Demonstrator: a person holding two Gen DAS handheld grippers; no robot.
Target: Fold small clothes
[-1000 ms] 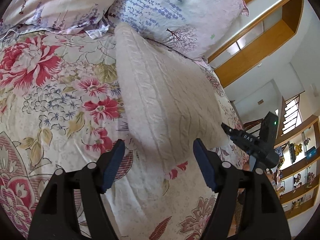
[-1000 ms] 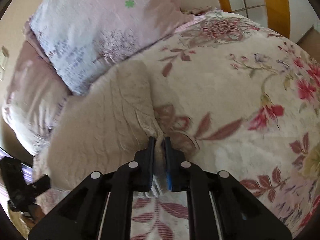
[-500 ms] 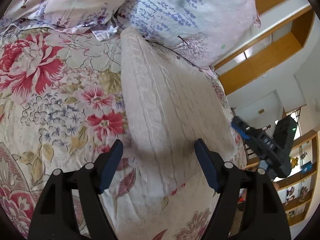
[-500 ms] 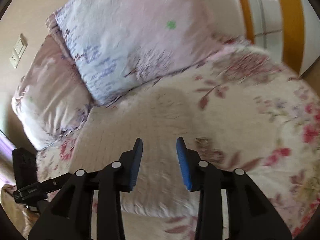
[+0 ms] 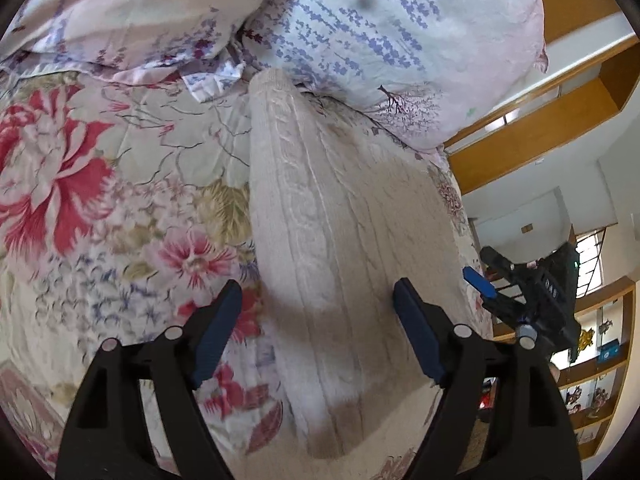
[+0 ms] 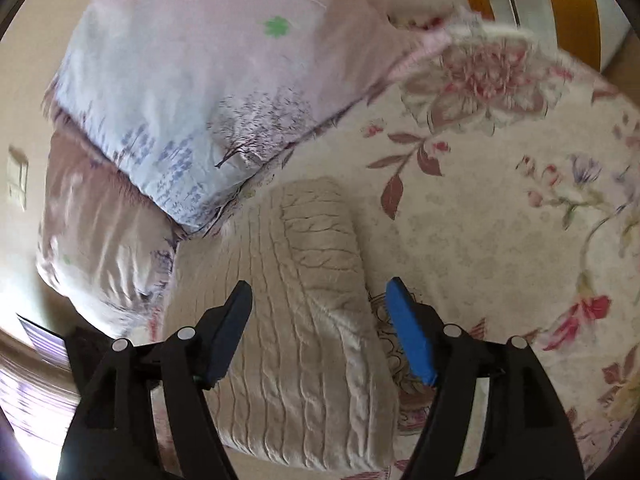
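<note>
Sweater (image 5: 340,240) lies folded on the bed (image 5: 120,200) near its pillow edge (no grip needed); right hand-held gripper (image 6: 320,328), jaws just opened, and left hand-held gripper (image 5: 318,332) both hover empty.

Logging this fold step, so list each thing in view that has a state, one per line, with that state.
Knit sweater: folded into a long panel, lying flat on the bedspread, its far end against the pillow, held by neither gripper.
Left gripper: open, above the sweater, nothing between its pads.
Right gripper: open, jaws just been opening, over the sweater's folded edge, not gripping it.
Pillows: lying side by side at the head of the bed.
</note>
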